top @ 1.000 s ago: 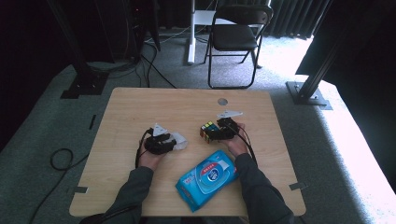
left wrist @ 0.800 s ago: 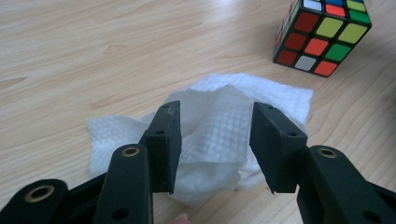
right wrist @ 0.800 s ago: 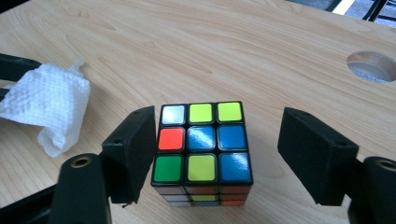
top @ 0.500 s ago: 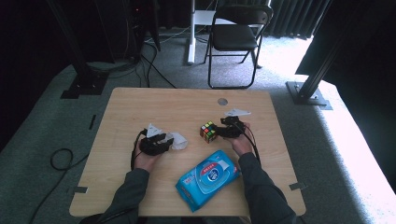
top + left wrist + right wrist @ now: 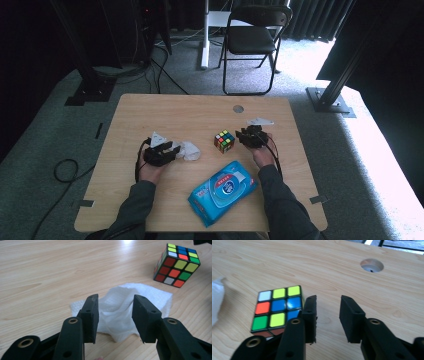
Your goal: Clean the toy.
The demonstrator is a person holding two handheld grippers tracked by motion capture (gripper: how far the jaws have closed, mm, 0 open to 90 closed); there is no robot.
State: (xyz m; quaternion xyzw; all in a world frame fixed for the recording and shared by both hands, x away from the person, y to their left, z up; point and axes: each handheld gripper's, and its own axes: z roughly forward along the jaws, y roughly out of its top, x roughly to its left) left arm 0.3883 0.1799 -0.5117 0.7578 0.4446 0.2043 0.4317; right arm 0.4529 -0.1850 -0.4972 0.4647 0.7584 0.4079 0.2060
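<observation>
- From the high view, I am holding my left tool at the left-middle of the bench, its tip just at a crumpled white tissue.
- My right tool is sitting just right of the colour cube, which is standing near the middle of the bench; whether the tool is touching it is hard to judge from up here.
- A blue wipes pack is lying at the near edge between my forearms, apart from both tools.
- In the left gripper view, my left tool is standing with its jaws apart, having just been closing a little; the tissue is lying just beyond and partly between them, and the pads are not pressing on it. The cube is standing farther off at upper right.
- In the right gripper view, my right tool is showing a bare gap between jaws that have just been closing. The cube is sitting outside the left jaw, right against it, not between the jaws.
- A round hole in the bench is lying farther off.
</observation>
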